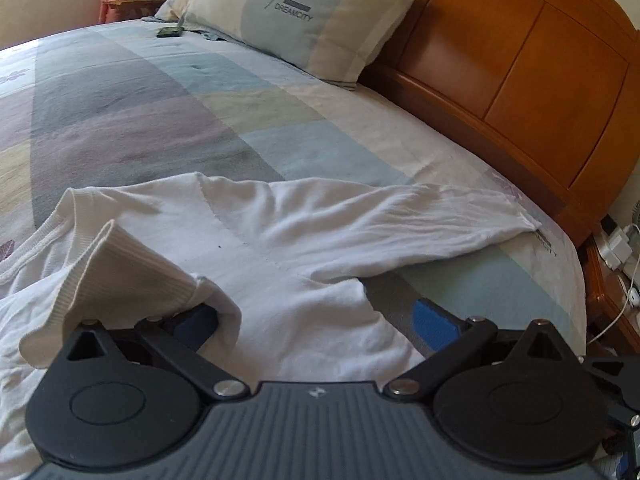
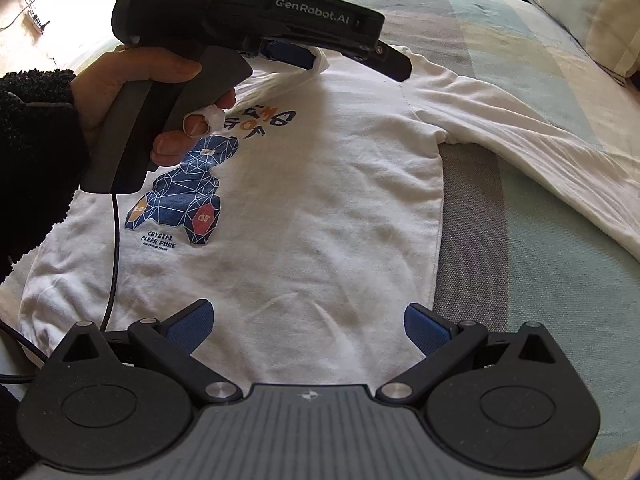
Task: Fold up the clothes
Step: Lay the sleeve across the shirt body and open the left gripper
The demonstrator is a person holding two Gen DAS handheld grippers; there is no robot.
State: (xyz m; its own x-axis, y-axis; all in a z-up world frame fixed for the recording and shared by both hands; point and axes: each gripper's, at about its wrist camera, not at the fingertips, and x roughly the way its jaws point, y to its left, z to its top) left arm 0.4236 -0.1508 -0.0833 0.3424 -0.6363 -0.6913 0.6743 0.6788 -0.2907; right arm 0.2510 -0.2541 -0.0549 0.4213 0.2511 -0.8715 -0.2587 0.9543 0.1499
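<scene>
Both jaws spread: right hand-held gripper [image 2: 306, 326] over white shirt [image 2: 320, 208]; left hand-held gripper [image 1: 316, 322] has cuff [image 1: 132, 268] draped.

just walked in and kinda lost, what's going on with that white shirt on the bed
A person is folding a white long-sleeved shirt spread print-up on the bed, a handheld gripper in each hand. The left gripper is open, with a ribbed cuff draped over one of its fingers. The right gripper hangs open over the shirt's lower part, holding nothing. The other sleeve lies stretched toward the headboard.
</scene>
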